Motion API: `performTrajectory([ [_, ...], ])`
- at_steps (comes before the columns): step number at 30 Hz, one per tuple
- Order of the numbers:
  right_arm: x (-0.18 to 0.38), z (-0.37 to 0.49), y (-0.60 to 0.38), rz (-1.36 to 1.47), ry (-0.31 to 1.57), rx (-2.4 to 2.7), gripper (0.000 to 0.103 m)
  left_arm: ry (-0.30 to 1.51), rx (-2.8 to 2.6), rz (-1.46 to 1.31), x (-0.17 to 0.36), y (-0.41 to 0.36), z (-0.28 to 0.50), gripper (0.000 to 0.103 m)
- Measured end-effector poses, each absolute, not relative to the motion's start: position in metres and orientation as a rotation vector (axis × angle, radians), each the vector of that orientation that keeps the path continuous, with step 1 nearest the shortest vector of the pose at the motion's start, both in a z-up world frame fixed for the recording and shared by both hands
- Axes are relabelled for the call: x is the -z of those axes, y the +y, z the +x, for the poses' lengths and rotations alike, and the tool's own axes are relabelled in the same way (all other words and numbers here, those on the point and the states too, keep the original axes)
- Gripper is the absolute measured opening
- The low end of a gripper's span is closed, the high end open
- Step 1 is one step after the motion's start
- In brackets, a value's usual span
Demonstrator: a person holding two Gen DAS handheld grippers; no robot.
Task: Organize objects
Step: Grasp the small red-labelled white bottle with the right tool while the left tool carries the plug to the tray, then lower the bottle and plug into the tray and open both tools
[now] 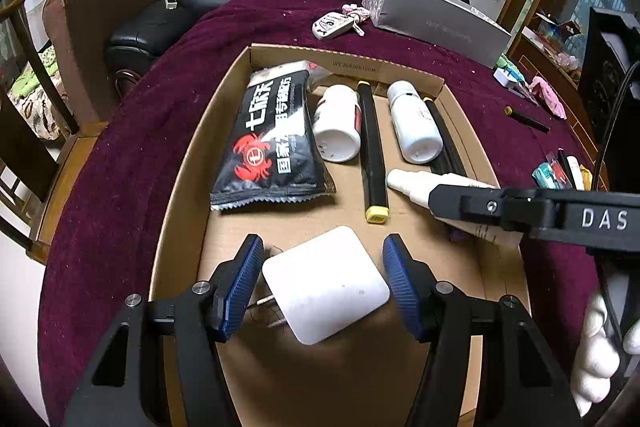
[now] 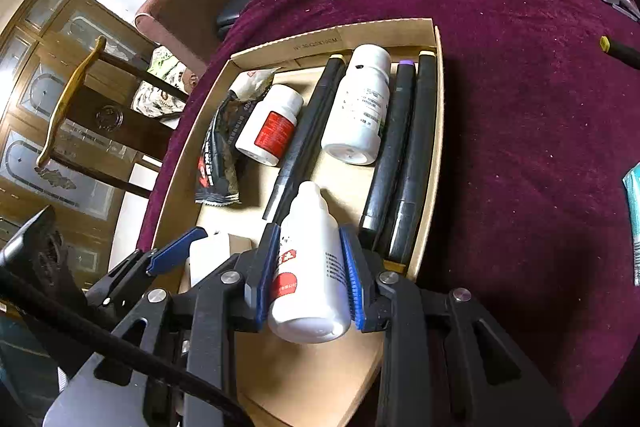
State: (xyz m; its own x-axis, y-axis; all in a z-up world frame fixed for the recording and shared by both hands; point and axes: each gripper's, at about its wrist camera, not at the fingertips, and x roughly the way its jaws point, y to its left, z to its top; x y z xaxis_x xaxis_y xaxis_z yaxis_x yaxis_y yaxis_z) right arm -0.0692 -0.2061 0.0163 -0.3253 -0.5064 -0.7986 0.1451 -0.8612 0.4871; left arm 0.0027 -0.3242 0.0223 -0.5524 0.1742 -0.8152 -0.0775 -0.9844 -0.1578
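Right now the left gripper (image 1: pixel 323 283) is spread wide, and a white charger (image 1: pixel 325 285) with metal prongs sits between its blue pads (image 1: pixel 245 279). The pads are not touching the charger. It lies on the floor of the cardboard box (image 1: pixel 188 187), near the close end.

Over on the other side, the right gripper (image 2: pixel 310 277) is pinching a white squeeze bottle (image 2: pixel 310 267) with a red label. Both blue pads press on its sides. The bottle's pointed tip faces into the box, and the bottle is held above the box's floor.

Inside the box are more things. A black snack bag (image 1: pixel 272 139) with a red crab on it lies at the left. Beside it lies a small white bottle (image 1: pixel 336 125) on its side, then a black marker with a yellow cap (image 1: pixel 372 151), then a taller white bottle (image 1: pixel 416 125). Two more black markers (image 2: pixel 404 155) lie along the right wall of the box, side by side.

The box sits on a table with a dark red cloth (image 1: pixel 132 155). Farther back on the cloth are a white car key (image 1: pixel 334 25) and a long grey box (image 1: pixel 432 11). One more black marker (image 1: pixel 526 119) lies on the cloth, well apart from the cardboard box.
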Motion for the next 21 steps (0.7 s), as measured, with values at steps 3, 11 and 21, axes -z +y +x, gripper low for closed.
performTrajectory([
  [3, -0.016, -0.07, -0.209, 1.517, -0.447, 2.228, 0.028, -0.165, -2.637, -1.406, -0.021, -0.326, 0.001, 0.056],
  [11, -0.012, -0.07, -0.216, 1.532, -0.433, 2.216, 0.028, -0.145, -2.643, -1.398, -0.021, -0.324, 0.005, 0.056],
  [21, -0.017, -0.062, -0.212, 1.481, -0.462, 2.247, 0.044, -0.214, -2.653, -1.368, -0.018, -0.324, 0.014, 0.057],
])
